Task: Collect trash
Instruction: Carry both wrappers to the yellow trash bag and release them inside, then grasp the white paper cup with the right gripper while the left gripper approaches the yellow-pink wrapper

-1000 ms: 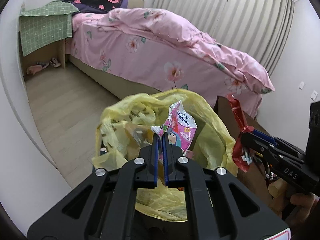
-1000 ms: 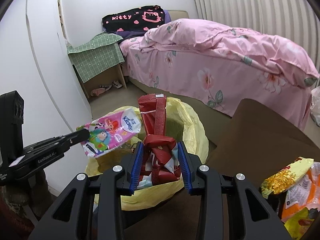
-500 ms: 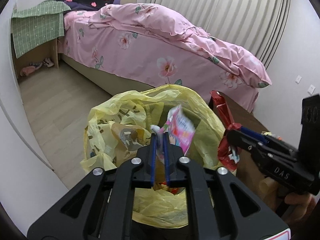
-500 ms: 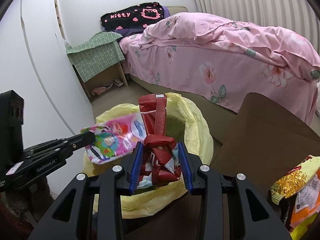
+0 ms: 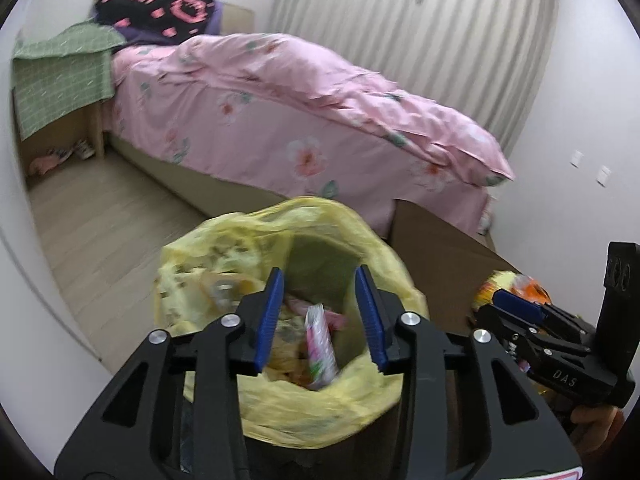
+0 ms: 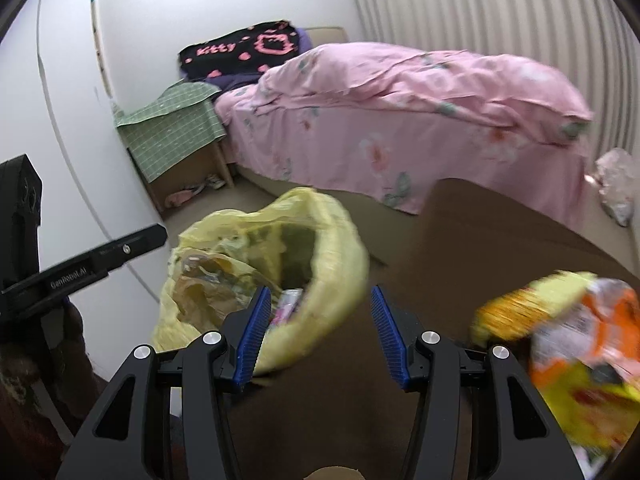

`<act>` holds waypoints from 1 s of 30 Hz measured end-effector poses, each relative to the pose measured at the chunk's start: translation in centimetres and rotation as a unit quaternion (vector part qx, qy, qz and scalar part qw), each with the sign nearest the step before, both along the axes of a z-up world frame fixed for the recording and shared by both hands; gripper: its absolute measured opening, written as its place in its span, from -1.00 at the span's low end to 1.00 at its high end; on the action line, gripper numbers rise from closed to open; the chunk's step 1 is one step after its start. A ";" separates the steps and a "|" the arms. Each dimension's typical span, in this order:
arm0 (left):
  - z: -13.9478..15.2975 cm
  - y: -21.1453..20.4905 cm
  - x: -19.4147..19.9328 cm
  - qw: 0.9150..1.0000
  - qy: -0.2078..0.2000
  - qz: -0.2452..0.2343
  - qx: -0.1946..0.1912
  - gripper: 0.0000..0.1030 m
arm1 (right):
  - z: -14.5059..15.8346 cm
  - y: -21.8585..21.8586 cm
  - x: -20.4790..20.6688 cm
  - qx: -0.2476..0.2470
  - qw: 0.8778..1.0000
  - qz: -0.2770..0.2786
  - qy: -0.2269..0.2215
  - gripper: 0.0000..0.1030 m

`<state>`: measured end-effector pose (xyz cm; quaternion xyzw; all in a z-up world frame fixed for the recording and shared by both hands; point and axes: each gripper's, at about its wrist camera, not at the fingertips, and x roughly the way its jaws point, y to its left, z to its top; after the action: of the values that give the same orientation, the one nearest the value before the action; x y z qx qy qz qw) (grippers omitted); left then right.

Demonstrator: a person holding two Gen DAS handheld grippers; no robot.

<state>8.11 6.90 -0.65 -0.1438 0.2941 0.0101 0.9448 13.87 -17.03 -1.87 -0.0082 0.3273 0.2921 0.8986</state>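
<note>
A yellow trash bag (image 5: 256,240) lines a bin beside a brown table (image 6: 500,248). My left gripper (image 5: 320,284) hangs over the bag's mouth with its jaws opening and nothing between them. Below it, the pink cartoon wrapper (image 5: 318,344) lies inside the bag. My right gripper (image 6: 316,304) is over the table's left edge by the bag (image 6: 332,216), jaws opening and empty; the red wrapper is out of sight. Yellow and orange snack wrappers (image 6: 560,320) lie on the table at the right, just beyond the right gripper (image 5: 512,306) in the left wrist view.
A bed with a pink floral duvet (image 5: 300,120) fills the room's far side. A nightstand under a green checked cloth (image 5: 56,76) stands at its head, with shoes beneath. A white wall (image 6: 60,120) runs close on the left. Wood floor (image 5: 100,216) lies between bin and bed.
Both grippers opened. The pink wrapper dropped from the left one into the bag, and the red wrapper left the right one. The right gripper swung right over the table.
</note>
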 end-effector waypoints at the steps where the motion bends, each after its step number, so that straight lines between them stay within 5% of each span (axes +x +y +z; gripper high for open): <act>1: 0.2 -0.9 0.0 1.000 -0.003 -0.016 0.005 -0.28 | 0.1 -0.9 -0.4 -0.001 1.000 -0.009 -0.004 -0.05; 9: 0.0 -8.9 0.3 0.989 -0.006 -0.145 -0.005 -0.21 | 0.1 -11.5 -6.4 -0.039 0.991 -0.128 -0.022 0.06; 14: -0.8 -15.4 0.5 0.969 0.011 -0.246 0.011 -0.20 | -0.8 -17.3 -9.7 -0.020 0.984 -0.174 -0.025 0.22; 18: -1.7 -19.7 0.3 0.951 0.031 -0.308 0.015 0.04 | -2.5 -20.6 -11.0 -0.030 0.979 -0.199 0.006 0.22; 22: -3.1 -22.4 0.4 0.937 0.065 -0.344 0.017 0.04 | -4.1 -22.3 -12.0 -0.015 0.979 -0.200 0.025 0.22; 27: -4.0 -23.4 0.4 0.933 0.078 -0.352 0.015 0.07 | -5.4 -22.7 -11.8 -0.015 0.976 -0.213 0.034 0.22; 30: -4.2 -23.3 0.4 0.933 0.058 -0.353 0.030 0.42 | -6.3 -23.1 -11.9 -0.010 0.974 -0.223 0.043 0.22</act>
<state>8.56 -16.37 -4.82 -0.0016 0.3796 -0.3070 0.8727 2.00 -40.16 -8.13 0.0688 0.3620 0.0810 0.9261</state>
